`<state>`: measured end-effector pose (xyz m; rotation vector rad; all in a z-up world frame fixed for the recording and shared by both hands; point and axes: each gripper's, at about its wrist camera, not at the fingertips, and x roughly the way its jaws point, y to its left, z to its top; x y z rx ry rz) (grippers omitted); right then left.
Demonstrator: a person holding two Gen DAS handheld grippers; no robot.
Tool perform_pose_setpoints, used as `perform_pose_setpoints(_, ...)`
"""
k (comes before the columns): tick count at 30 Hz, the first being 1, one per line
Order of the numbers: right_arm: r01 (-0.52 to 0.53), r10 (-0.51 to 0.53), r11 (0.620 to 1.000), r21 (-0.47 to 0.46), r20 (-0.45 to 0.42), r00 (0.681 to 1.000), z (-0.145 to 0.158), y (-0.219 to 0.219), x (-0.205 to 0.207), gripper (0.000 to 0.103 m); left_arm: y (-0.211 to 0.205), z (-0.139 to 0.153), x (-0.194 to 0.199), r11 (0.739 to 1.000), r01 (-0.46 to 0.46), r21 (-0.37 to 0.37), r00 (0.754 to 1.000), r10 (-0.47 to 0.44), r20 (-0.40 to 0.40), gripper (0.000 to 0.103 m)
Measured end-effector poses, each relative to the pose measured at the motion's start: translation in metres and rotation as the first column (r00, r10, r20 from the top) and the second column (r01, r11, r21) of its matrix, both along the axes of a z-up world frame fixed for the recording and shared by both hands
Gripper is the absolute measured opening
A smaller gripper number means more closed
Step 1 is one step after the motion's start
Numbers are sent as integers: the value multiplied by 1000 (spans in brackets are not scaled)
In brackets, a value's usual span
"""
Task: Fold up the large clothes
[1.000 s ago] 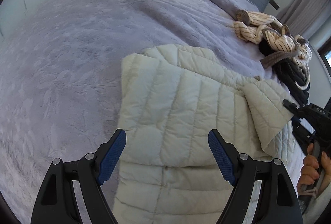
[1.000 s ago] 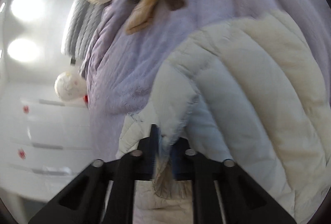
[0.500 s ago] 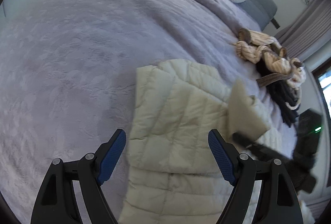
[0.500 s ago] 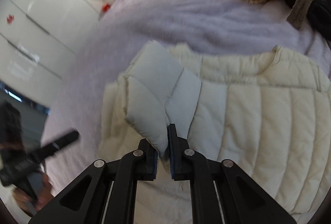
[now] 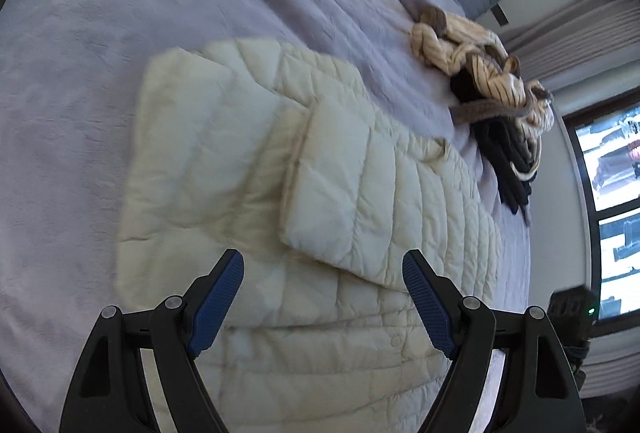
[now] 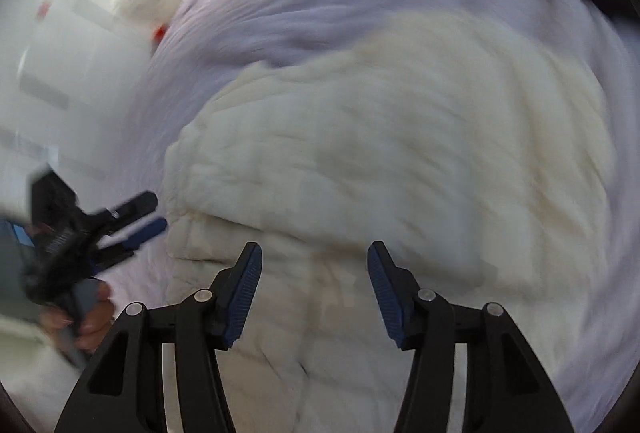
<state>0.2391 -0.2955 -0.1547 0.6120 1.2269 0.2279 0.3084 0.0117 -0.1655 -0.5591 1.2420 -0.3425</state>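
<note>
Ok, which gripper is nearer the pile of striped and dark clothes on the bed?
Right, probably. The clothes pile lies off the jacket's right side, where the right gripper hovers; the left gripper hangs open over the jacket's near-left part.

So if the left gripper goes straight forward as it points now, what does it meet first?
Probably the cream quilted puffer jacket, around its folded-over sleeve; the open left gripper holds nothing, though depth is unclear.

I saw the cream quilted jacket (image 5: 248,161) lying flat ahead of my open left claw (image 5: 323,297), one sleeve (image 5: 360,193) folded across it.
</note>
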Motion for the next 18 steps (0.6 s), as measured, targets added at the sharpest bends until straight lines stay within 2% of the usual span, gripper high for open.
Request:
perform_pose_setpoints(2, 133, -129, 986, 97, -50, 990, -14, -40, -19, 59, -11, -6, 8, 1000, 22, 0, 1000, -22, -3, 83)
perform_pose_setpoints(5, 294, -283, 936, 195, -83, 956, -31, -81, -36, 59, -26, -13, 22, 1000, 28, -11, 999, -28, -15, 83)
perform_pose_setpoints(10, 442, -439, 832, 336, -88, 894, -44, -116, -40, 57, -38, -13, 29, 1000, 26, 13, 1000, -26, 2, 83)
perform_pose_setpoints(11, 453, -452, 814, 363, -93, 887, -48, -120, -38, 42, -38, -11, 28, 999, 29, 19, 999, -29, 14, 77)
perform_pose_setpoints(12, 456, -455, 807, 376, -97, 885, -49, -120, -38, 21, -40, -7, 26, 999, 34, 19, 999, -34, 30, 67)
perform_pose_setpoints(13, 458, -456, 806, 375, -100, 884, -51, -122, -36, 14, -39, -6, 26, 999, 51, 10, 998, -51, 36, 40)
perform_pose_setpoints(14, 458, -456, 810, 366, -99, 885, -51, -123, -36, 10, -40, -6, 26, 998, 65, 7, 997, -65, 30, 28)
perform_pose_setpoints(15, 457, -454, 816, 353, -95, 886, -51, -124, -37, 8, -42, -5, 25, 997, 78, 11, 997, -78, 25, 9)
perform_pose_setpoints(18, 446, -443, 836, 320, -87, 892, -51, -128, -39, 7, -42, 2, 12, 994, 105, 21, 993, -106, 55, 8)
